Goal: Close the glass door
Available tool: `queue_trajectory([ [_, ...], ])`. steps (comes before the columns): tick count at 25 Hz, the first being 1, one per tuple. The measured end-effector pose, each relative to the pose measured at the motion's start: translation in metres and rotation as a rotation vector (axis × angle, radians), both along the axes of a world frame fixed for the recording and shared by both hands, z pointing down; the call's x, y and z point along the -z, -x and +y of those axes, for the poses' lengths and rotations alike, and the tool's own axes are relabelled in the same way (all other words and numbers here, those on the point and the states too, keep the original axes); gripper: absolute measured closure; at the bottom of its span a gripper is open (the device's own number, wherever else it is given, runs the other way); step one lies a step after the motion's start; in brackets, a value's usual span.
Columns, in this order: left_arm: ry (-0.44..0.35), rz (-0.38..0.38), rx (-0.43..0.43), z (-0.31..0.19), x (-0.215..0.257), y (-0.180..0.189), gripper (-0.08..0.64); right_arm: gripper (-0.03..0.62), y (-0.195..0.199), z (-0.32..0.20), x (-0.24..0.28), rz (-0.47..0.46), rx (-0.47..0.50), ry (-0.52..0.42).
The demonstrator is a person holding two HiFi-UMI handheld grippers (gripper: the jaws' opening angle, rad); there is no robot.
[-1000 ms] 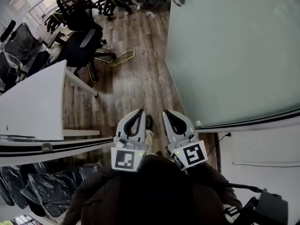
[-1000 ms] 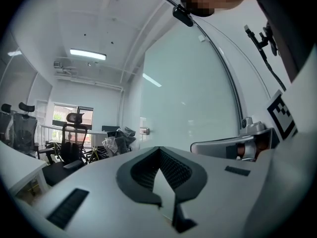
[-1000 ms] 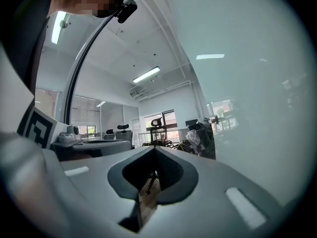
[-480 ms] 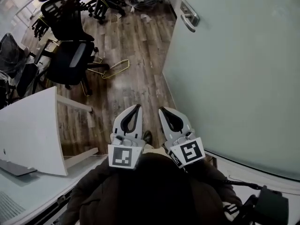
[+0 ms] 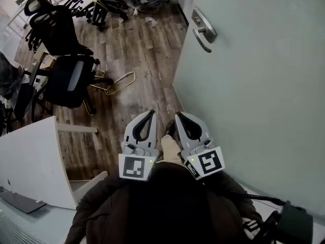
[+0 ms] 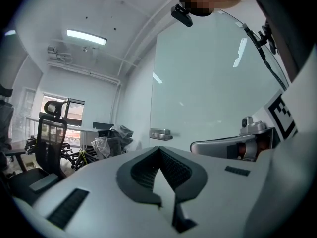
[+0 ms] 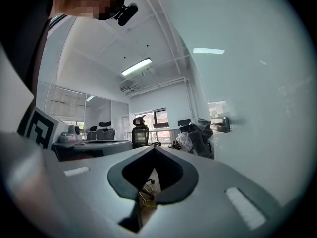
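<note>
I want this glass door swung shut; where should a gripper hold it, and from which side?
Take the lever handle, the only part standing out from the smooth glass door. Its bar lies level near the door's edge, so come from the room side, jaws above and below it.
</note>
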State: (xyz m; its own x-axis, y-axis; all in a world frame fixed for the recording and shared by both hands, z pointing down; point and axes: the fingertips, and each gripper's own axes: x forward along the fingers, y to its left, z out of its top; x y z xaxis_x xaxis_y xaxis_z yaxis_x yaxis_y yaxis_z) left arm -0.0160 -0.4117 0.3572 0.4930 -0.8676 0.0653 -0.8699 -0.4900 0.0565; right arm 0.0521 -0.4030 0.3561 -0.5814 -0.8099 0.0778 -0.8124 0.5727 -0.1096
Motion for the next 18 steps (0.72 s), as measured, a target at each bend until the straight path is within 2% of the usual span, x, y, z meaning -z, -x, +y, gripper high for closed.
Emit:
queue_trajectory([
  [7,-0.041,-0.053,-0.032,-0.136,0.001,-0.057,0.563,0.591,-0.047,-0.132,0.0,-0.046,0.009,-0.048],
  [10,-0.063,-0.05,-0.058,-0.17,0.014,-0.075,0.563,0.591,-0.058,-0.166,0.016,-0.047,0.007,-0.091],
  [14,-0.054,-0.05,-0.096,-0.22,0.015,-0.1,0.563,0.575,-0.081,-0.217,0.025,-0.032,-0.017,-0.118],
  [18,-0.059,-0.042,-0.133,-0.259,0.016,-0.111,0.563,0.569,-0.094,-0.253,0.034,-0.003,-0.063,-0.161],
])
